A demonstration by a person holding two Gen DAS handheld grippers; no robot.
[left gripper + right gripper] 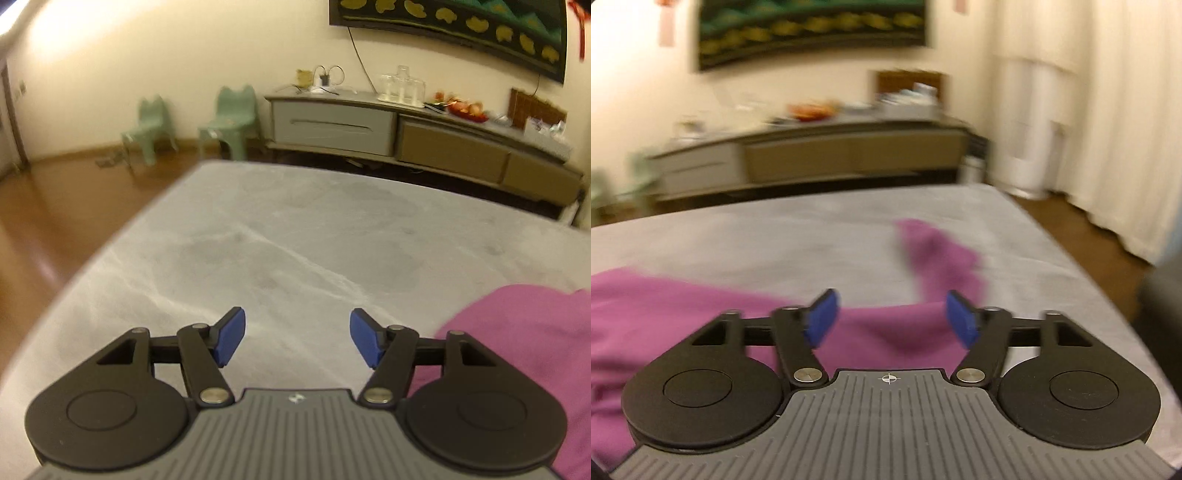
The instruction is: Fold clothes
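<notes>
Grey, faintly marbled fabric covers the bed [280,236], which fills the lower part of both views. Beyond its far edge a long low sideboard [406,133] is set against a cream wall, with a dark picture [461,26] hung above it and two pale green chairs [225,118] placed on the wooden floor to its left. White curtains [1108,110] are seen only in the right wrist view (which is heavily blurred).

A purple garment [879,332] is spread on the bed. In the right wrist view it lies under and ahead of the right gripper [892,319], with one part reaching away toward the far right of the bed. The blue-padded fingers [823,317] are held spread apart, with nothing pinched between them.

The left gripper [297,338] is held over bare bedding, its fingers likewise spread wide. An edge of the garment [517,332] is seen just to its right.
</notes>
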